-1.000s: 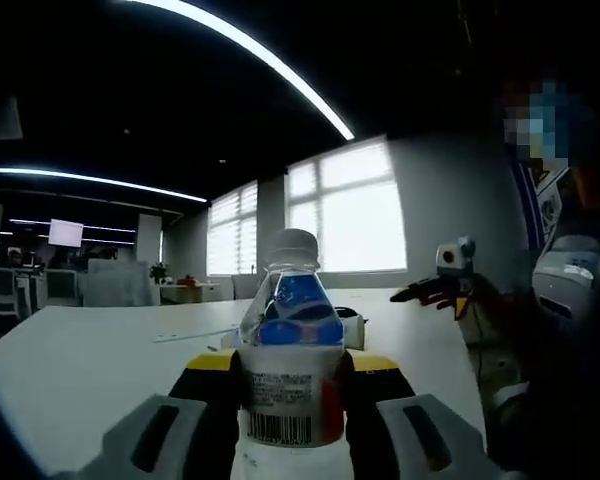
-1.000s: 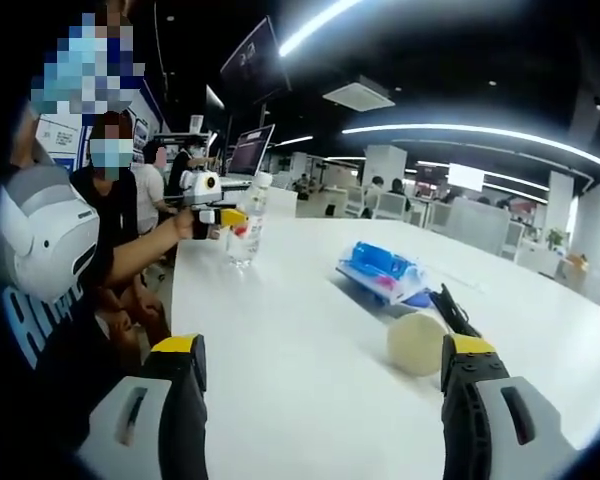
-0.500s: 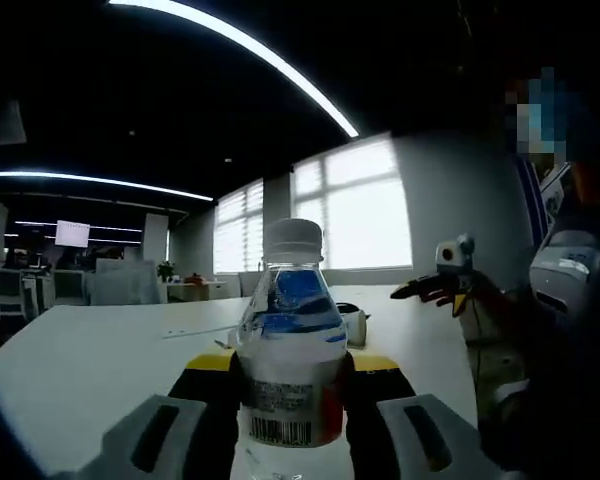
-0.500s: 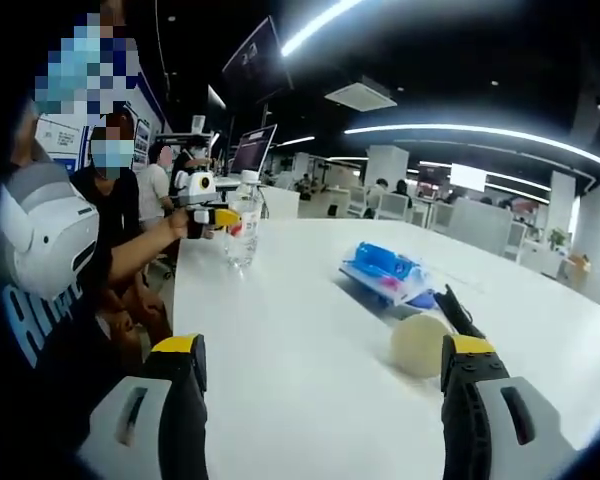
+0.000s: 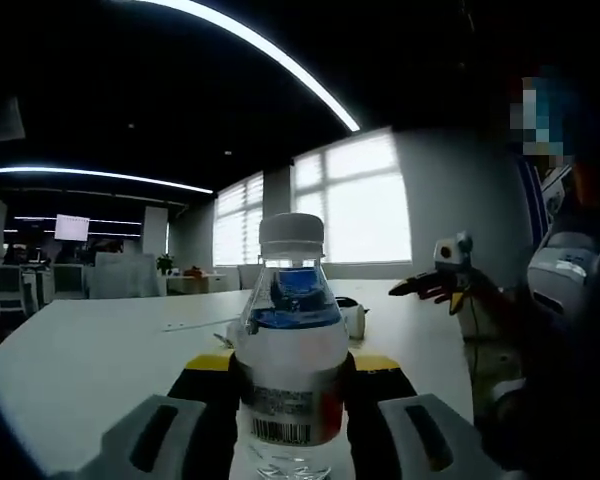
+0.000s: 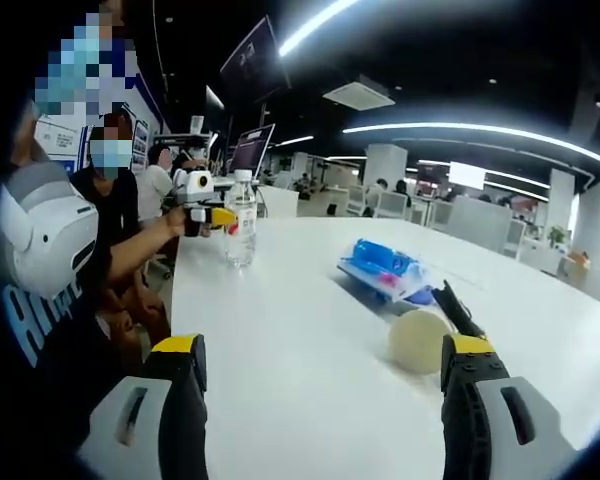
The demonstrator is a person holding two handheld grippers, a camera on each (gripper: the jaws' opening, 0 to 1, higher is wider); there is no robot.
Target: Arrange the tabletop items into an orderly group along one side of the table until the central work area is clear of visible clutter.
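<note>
Bottle base behind jaws, frame edge

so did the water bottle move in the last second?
Yes. In the right gripper view the bottle, held by the left gripper, has gone from tilted to upright against the table edge.

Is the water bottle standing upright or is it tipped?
Upright. The water bottle stands straight on the table with its cap on top, held between the left gripper's jaws.

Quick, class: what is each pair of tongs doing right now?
Left tongs: closed on the water bottle, upright on the table.
Right tongs: open, holding nothing.
</note>
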